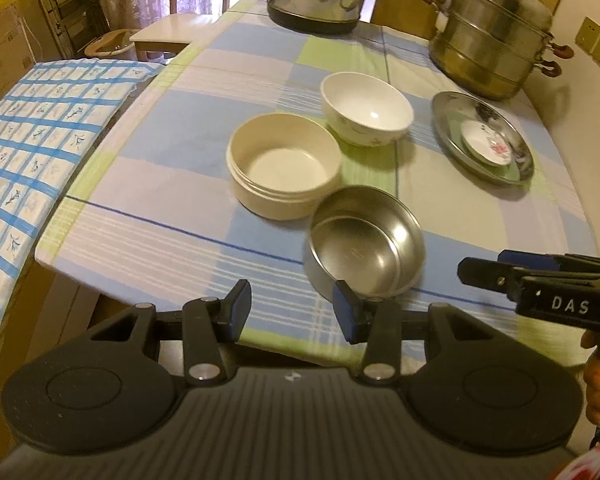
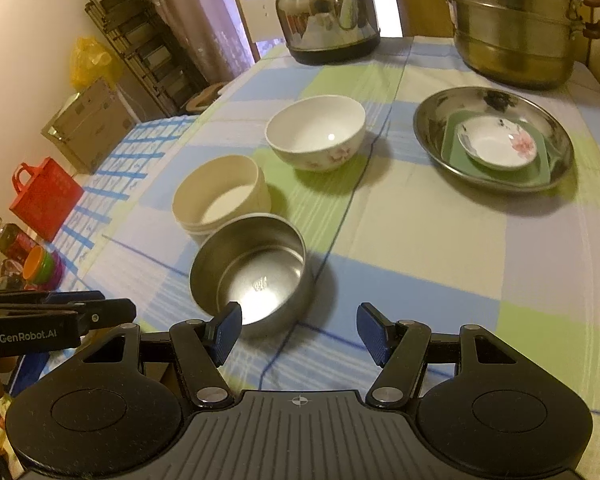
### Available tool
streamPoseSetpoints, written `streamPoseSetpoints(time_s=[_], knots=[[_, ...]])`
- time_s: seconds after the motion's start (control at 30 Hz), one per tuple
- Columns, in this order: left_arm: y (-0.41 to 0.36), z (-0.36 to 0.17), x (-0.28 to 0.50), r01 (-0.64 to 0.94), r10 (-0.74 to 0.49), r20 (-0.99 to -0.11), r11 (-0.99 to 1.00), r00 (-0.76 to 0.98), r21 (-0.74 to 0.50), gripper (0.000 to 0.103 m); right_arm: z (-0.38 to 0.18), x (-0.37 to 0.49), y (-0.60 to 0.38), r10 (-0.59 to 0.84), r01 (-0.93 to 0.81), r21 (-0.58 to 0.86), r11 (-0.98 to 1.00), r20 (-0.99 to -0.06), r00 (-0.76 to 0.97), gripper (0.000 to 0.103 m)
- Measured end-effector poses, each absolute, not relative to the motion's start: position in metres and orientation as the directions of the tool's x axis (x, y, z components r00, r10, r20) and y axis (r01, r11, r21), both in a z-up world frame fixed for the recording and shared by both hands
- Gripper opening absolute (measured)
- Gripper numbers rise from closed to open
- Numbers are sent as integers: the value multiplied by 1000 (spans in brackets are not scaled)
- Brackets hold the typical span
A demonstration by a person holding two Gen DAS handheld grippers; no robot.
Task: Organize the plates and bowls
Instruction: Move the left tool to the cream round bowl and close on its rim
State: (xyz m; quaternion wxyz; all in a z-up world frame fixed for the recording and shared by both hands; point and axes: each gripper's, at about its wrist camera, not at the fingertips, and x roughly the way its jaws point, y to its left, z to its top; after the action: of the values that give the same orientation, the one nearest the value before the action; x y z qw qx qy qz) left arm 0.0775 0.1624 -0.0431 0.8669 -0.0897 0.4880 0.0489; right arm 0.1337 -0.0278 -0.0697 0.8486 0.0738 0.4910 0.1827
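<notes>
Both claws, left [image 1: 291, 309] & right [image 2: 299, 333], gape wide w/ nothing held, poised at near bench [image 2: 440, 248] edge. Steel bowl [image 2: 252, 270] sits nearest, cream bowl [image 2: 220, 198] touching behind, floral bowl [image 2: 316, 136] farther. Plates already nest in steel dish [image 2: 428, 120] far right, prob. the stacking spot.

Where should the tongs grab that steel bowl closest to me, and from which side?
Grip the steel bowl by its thin near rim, one finger inside and one outside, coming in from the near table edge. It stands upright and empty, with an open mouth. The cream container crowds its far side. The right tongs are open and closest.
</notes>
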Motion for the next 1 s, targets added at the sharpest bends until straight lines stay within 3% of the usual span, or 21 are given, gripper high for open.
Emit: streamPoseSetpoints(time_s=[1.0], knots=[[216, -77, 189, -183, 22, -852, 979, 524, -88, 41, -104, 243, 49, 422, -325, 296, 898, -790, 445, 61]])
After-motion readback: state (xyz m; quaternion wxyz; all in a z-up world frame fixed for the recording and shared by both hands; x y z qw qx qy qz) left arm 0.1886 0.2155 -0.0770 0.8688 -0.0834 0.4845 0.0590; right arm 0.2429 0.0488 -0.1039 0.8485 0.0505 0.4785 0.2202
